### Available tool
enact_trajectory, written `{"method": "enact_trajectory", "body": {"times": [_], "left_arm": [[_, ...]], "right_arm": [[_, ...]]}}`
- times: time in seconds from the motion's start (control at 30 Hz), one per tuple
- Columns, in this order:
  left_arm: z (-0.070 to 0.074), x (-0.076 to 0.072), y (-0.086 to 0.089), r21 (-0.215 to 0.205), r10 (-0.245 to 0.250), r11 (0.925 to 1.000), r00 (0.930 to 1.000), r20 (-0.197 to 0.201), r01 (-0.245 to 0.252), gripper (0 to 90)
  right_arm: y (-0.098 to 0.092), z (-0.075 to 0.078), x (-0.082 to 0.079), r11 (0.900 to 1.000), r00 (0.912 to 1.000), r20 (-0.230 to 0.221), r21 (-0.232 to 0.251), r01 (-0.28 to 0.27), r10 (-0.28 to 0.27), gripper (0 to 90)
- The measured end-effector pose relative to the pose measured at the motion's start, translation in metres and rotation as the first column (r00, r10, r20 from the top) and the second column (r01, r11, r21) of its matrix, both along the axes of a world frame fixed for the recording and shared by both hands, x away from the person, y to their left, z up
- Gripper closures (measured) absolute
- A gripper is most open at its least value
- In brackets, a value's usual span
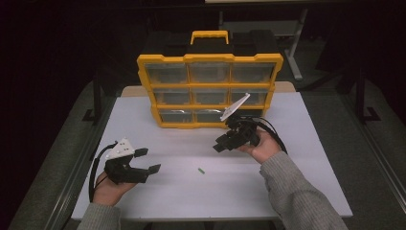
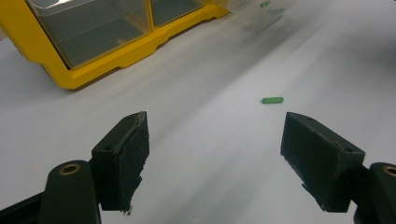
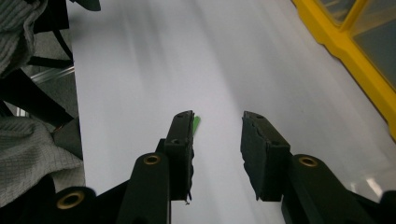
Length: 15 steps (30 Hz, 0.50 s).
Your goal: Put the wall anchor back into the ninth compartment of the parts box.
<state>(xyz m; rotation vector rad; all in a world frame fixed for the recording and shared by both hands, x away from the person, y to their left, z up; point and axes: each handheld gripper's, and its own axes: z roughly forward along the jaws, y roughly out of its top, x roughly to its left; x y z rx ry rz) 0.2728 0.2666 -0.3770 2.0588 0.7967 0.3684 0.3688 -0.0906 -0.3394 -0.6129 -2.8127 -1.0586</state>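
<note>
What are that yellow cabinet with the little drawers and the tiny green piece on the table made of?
The cabinet looks like moulded plastic: a glossy yellow frame with a moulded handle. Its drawers seem clear hard plastic, since you see through their walls. The green piece is probably plastic too, with a smooth, even colour, but it is too small to be sure. The table has a matte white surface.

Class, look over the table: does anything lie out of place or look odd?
Yes: a small green piece lies loose on the white table, apart from the yellow drawer organizer, between the two grippers.

Glossy yellow plastic organizer; matt white table.
</note>
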Motion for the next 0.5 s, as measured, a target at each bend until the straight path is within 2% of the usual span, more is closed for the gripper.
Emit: {"method": "enact_trajectory", "body": {"times": [0.5], "left_arm": [[0.000, 0.000, 0.000, -0.001, -0.001, 1.0000, 1.0000, -0.001, 0.001, 23.3]], "right_arm": [[0.021, -0.019, -0.004, 0.999, 0.9992, -0.023, -0.020, -0.032, 0.031, 60.6]]}}
